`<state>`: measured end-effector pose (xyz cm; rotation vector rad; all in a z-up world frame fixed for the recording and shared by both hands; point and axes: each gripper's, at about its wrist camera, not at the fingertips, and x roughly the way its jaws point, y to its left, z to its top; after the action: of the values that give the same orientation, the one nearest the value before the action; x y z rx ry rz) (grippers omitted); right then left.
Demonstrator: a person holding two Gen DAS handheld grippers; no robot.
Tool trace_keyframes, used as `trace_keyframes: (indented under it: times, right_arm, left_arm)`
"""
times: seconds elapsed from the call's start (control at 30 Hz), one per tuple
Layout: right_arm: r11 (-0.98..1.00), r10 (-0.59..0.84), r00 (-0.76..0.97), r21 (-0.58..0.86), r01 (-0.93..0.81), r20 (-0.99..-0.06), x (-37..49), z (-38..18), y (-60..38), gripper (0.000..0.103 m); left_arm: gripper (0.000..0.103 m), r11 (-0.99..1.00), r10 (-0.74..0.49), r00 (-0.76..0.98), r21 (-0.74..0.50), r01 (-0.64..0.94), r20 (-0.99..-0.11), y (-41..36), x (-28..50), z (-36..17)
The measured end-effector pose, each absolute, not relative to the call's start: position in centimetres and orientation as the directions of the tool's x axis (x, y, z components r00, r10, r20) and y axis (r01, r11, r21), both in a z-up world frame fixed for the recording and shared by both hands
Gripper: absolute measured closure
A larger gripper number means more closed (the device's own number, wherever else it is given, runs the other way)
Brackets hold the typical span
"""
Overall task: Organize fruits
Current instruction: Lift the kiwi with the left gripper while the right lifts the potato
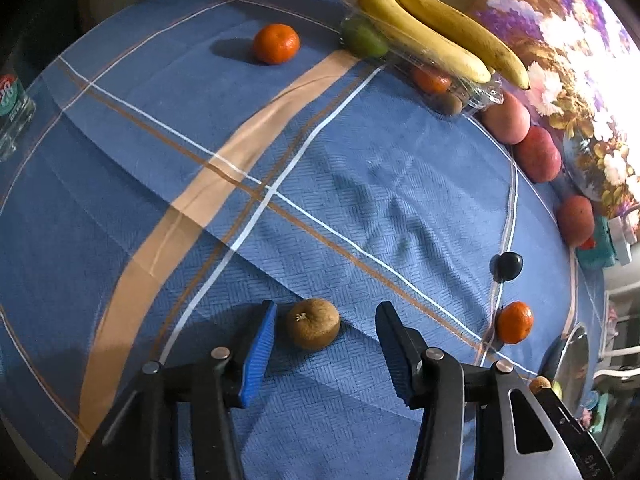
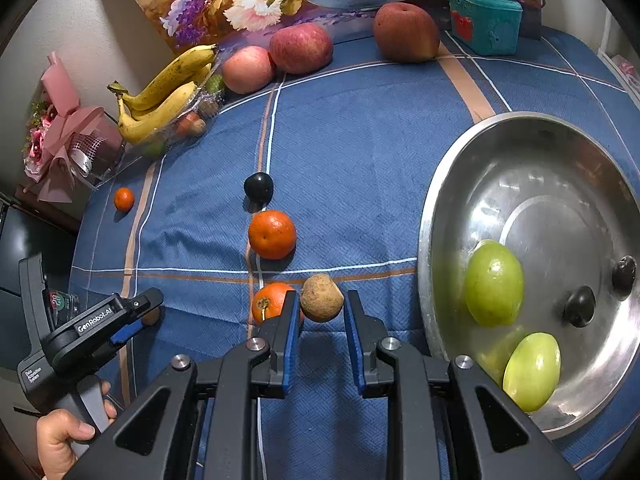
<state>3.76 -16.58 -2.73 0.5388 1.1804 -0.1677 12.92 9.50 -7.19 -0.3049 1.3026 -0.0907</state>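
Observation:
My left gripper (image 1: pixel 326 344) is open, its blue pads on either side of a brown kiwi (image 1: pixel 313 323) that lies on the blue cloth. My right gripper (image 2: pixel 322 320) is shut on another kiwi (image 2: pixel 321 298) and holds it above the cloth. The steel bowl (image 2: pixel 448 208) to its right holds two green fruits (image 2: pixel 494 283) and two dark plums (image 2: pixel 580 306). On the cloth lie tangerines (image 2: pixel 272 234), one (image 2: pixel 270 300) just behind my right gripper's left finger, and a dark plum (image 2: pixel 259 187). The left gripper also shows in the right wrist view (image 2: pixel 150 310).
Bananas (image 1: pixel 432 24) lie on a clear tray with small fruit at the back. Red apples (image 2: pixel 301 48) and a brown pear (image 2: pixel 404 32) line the flower painting. A teal box (image 2: pixel 484 24), a pink bouquet (image 2: pixel 60 136) and a bottle (image 1: pixel 12 120) stand at the edges. A lone tangerine (image 1: pixel 276 44) lies far left.

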Motion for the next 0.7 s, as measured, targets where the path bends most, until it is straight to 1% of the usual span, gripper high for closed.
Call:
trace_keyframes:
  times: [0.13, 0.47, 0.57, 0.6, 0.67, 0.7]
  right_arm:
    - [0.861, 0.155, 0.383, 0.315, 0.400, -0.911, 3.8, -2.8, -16.6, 0.080]
    - [0.856, 0.156, 0.386, 0.320, 0.406, -0.909, 3.8, -2.6, -16.6, 0.080]
    - [0.856, 0.160, 0.385, 0.322, 0.404, -0.909, 3.8, -2.6, -16.7, 0.080]
    - [0.856, 0.162, 0.385, 0.324, 0.404, -0.908, 3.8, -2.6, -16.7, 0.080]
    - [0.855, 0.163, 0.386, 0.325, 0.403, -0.908, 3.8, -2.6, -16.8, 0.080]
    - [0.855, 0.164, 0.387, 0.326, 0.403, -0.907, 3.8, -2.6, -16.8, 0.080]
  left_arm:
    - [0.049, 0.966, -0.213, 0.270, -0.244, -0.087, -0.939, 8.8, 13.1, -7.1]
    - [0.049, 0.992, -0.123, 0.279, -0.125, 0.012, -0.952, 5.7, 13.3, -7.1]
    - [0.050, 0.992, -0.122, 0.283, -0.122, 0.020, -0.951, 5.2, 13.3, -7.1]
    - [0.050, 0.992, -0.123, 0.284, -0.122, 0.018, -0.951, 4.8, 13.5, -7.2]
    - [0.058, 0.993, -0.118, 0.288, -0.118, 0.015, -0.950, 4.4, 13.5, -7.1]
    - [0.060, 0.993, -0.112, 0.293, -0.114, 0.012, -0.950, 4.3, 13.6, -7.0]
